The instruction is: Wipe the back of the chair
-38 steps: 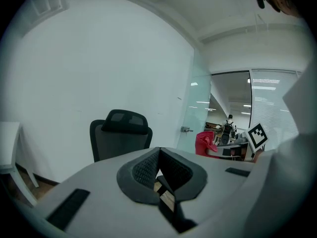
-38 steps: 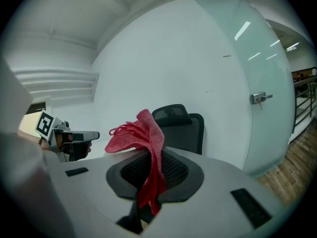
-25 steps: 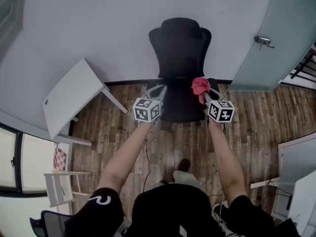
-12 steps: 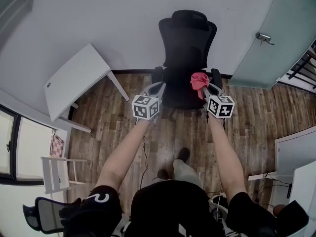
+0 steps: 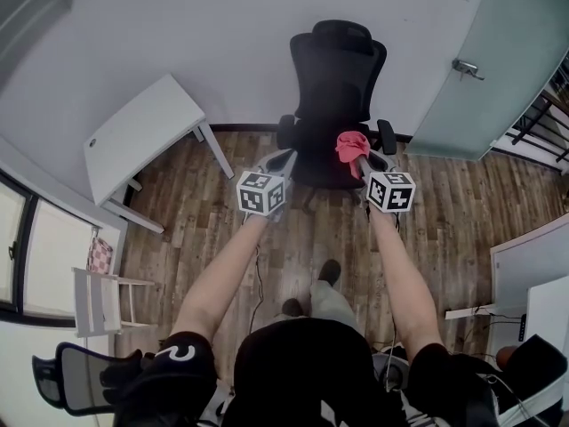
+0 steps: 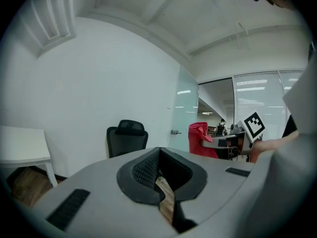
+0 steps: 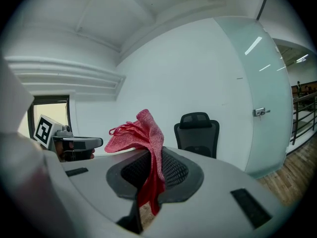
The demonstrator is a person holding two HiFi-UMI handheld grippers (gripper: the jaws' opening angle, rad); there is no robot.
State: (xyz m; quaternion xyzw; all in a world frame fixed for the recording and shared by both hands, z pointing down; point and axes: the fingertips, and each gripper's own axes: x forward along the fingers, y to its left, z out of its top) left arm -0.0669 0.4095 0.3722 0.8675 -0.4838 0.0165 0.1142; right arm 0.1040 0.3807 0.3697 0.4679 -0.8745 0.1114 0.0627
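A black office chair [image 5: 338, 87] with a headrest stands against the white wall, facing me; it shows small in the left gripper view [image 6: 127, 138] and the right gripper view [image 7: 197, 134]. My right gripper [image 5: 357, 155] is shut on a red cloth [image 5: 350, 144], which bunches up above the jaws [image 7: 141, 138] and hangs over the chair's seat in the head view. My left gripper [image 5: 278, 163] is shut with nothing in it, its tip by the seat's left side. Both grippers are short of the chair's back.
A white table [image 5: 142, 145] stands at the left by the wall. A frosted glass door [image 5: 480, 69] with a handle is at the right. A white folding chair [image 5: 102, 301] and a mesh chair [image 5: 76, 385] are at the lower left. The floor [image 5: 302, 238] is wood.
The view has shifted as I stepped; the chair now sits a little higher and farther right in frame. Both grippers keep their pose in front of it, the right one still holding the cloth.
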